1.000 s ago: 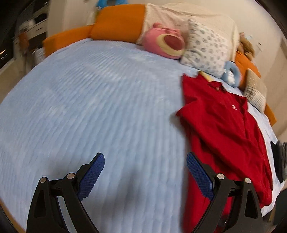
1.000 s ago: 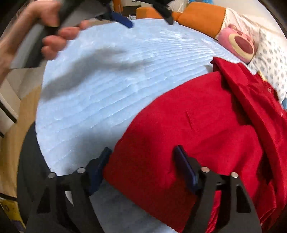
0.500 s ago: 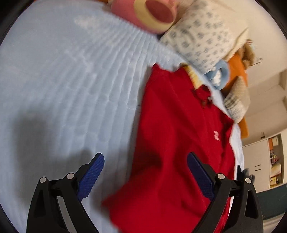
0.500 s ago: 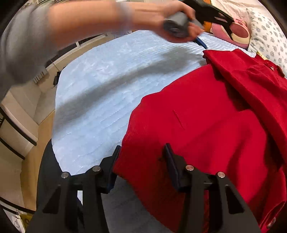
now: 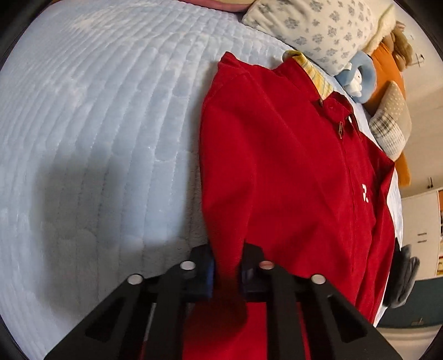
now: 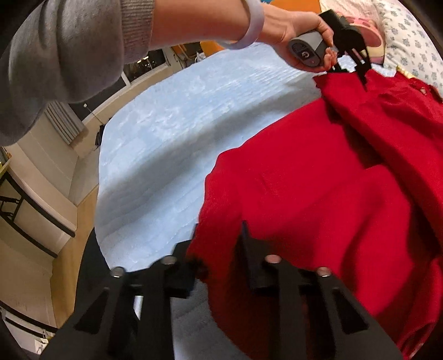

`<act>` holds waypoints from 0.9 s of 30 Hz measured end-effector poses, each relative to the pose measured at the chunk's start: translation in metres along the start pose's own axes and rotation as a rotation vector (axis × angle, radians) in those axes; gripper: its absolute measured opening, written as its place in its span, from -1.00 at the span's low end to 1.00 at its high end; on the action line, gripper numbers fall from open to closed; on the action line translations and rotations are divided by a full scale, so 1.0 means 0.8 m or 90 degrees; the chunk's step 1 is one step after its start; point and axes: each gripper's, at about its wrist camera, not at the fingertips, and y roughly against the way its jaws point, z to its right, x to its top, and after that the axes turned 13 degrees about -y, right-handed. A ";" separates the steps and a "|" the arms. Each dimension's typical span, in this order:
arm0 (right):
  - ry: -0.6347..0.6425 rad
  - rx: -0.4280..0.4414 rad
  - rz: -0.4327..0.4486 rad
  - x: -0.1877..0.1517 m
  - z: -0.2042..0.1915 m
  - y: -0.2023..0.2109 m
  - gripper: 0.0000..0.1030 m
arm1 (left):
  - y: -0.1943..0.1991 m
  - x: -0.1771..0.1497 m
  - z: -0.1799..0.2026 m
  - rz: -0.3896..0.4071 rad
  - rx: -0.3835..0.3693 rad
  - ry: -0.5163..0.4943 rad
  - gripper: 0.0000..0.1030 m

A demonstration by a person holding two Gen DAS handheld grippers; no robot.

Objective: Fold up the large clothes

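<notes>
both grippers pinch the red jacket's left edge, ready for the first lengthwise fold.
left gripper (image 5: 226, 272), jaws just closed, clamps the fold near the shoulder; right gripper (image 6: 218, 257), also just closing, nips the hem corner. next: lift together toward 3 o'clock. the red jacket (image 5: 299, 177) lies flat, zipped, on the blue bedspread (image 5: 97, 124).

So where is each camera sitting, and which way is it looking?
Left wrist: sits on the left gripper, looking steeply down at the red jacket on the blue bedspread, pillows beyond; only its own black jaws show, just closed, pinching red cloth.
Right wrist: sits on the right gripper, looking across the jacket's lower edge; its jaws have just been closing with cloth between them. The person's grey sleeve and left hand show.
Both share the jacket, bedspread and left gripper.
</notes>
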 end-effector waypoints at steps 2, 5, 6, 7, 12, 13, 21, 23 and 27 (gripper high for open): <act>-0.018 0.017 0.002 0.002 0.008 0.008 -0.70 | 0.004 0.002 0.005 -0.002 0.015 0.011 -0.76; -0.040 0.042 0.020 0.002 0.018 0.028 -0.72 | 0.025 0.008 0.020 0.004 0.030 0.028 -0.77; -0.047 0.050 0.029 0.003 0.021 0.037 -0.73 | 0.035 0.010 0.027 0.008 0.039 0.033 -0.77; -0.052 0.056 0.035 0.003 0.023 0.044 -0.73 | 0.049 0.014 0.040 0.019 0.050 0.035 -0.77; -0.116 0.125 0.091 0.001 0.057 0.110 -0.74 | 0.122 0.032 0.106 0.084 0.078 0.068 -0.77; -0.128 0.135 0.103 0.000 0.064 0.123 -0.74 | 0.130 0.034 0.119 0.089 0.079 0.067 -0.77; -0.236 0.143 0.250 -0.044 0.158 0.270 -0.74 | 0.137 0.069 0.296 0.105 0.070 -0.008 -0.77; -0.262 0.138 0.265 -0.060 0.181 0.294 -0.74 | 0.122 0.079 0.334 0.108 0.020 0.012 -0.77; -0.313 0.103 0.297 -0.096 0.221 0.335 -0.74 | 0.082 0.092 0.409 0.104 0.004 -0.011 -0.77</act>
